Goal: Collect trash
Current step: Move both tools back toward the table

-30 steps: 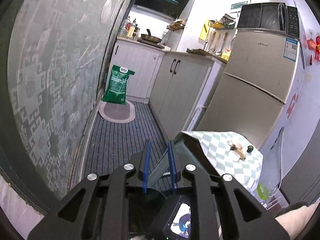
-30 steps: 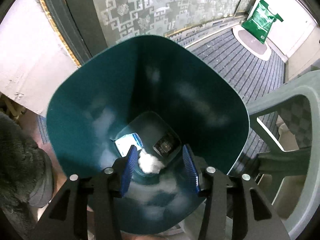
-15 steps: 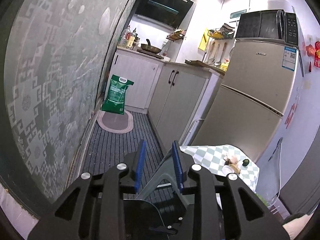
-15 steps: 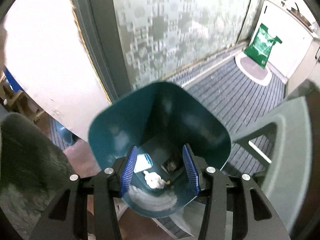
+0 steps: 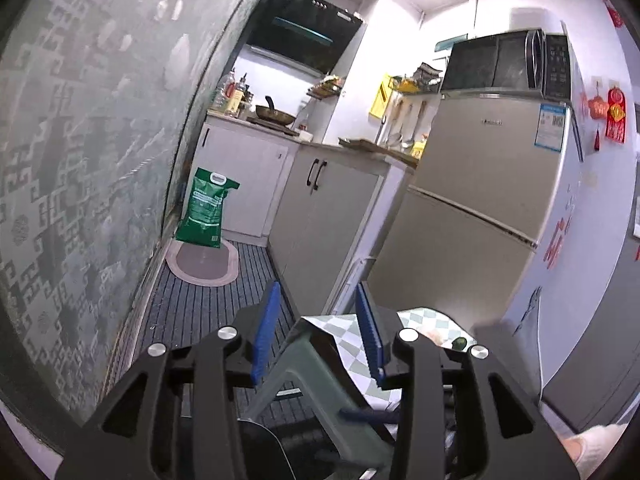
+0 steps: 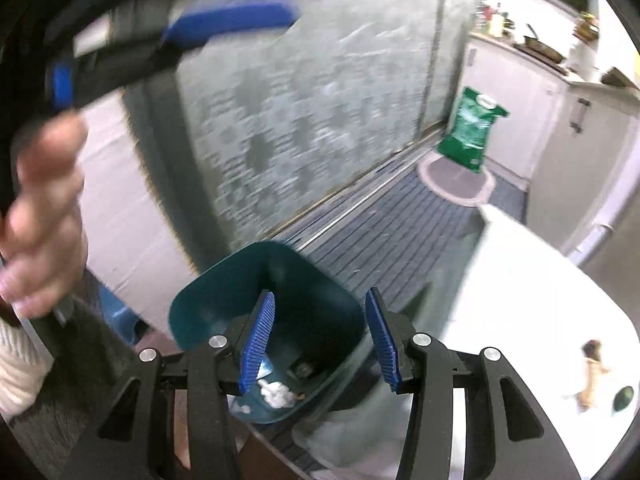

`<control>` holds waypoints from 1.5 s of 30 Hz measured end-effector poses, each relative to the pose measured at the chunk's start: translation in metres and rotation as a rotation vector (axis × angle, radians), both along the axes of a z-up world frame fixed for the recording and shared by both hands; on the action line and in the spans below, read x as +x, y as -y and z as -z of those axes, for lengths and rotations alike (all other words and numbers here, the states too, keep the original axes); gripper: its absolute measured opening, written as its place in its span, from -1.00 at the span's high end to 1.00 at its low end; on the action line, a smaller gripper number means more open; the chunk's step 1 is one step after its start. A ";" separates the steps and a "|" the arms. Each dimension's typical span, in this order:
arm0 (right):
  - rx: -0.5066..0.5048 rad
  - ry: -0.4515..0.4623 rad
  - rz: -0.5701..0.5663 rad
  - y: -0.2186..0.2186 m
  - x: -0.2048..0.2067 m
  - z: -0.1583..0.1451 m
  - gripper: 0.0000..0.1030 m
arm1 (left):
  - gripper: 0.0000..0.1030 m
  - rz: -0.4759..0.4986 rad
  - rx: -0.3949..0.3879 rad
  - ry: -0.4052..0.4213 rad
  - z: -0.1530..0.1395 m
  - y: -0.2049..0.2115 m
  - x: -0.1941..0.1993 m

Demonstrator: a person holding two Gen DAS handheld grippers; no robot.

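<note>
Both claws are empty: the right claw stands parted over the teal bin at lower centre, and the left claw is opening on nothing. Remaining scraps lie on the desk at lower right, beside a green lid. They look light and crumbly; I'd pinch each gently across its middle.
</note>
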State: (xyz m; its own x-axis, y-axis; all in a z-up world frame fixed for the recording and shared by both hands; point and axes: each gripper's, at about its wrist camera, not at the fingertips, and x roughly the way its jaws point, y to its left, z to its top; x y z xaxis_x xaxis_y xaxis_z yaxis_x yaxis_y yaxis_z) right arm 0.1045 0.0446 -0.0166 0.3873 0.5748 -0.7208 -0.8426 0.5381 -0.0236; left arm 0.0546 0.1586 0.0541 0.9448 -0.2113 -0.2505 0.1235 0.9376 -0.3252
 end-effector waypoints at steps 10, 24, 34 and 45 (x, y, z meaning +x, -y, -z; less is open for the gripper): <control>0.075 0.024 0.158 0.071 0.037 -0.025 0.07 | 0.11 0.041 0.060 -0.062 0.011 0.041 0.025; 0.133 0.027 0.316 0.156 0.071 -0.033 0.07 | -0.10 0.174 0.233 -0.231 0.050 0.117 0.066; 0.172 0.023 0.448 0.221 0.089 -0.033 0.07 | -0.10 0.263 0.348 -0.356 0.081 0.169 0.089; 0.176 -0.016 0.479 0.253 0.093 -0.018 0.07 | -0.09 0.270 0.364 -0.402 0.092 0.192 0.107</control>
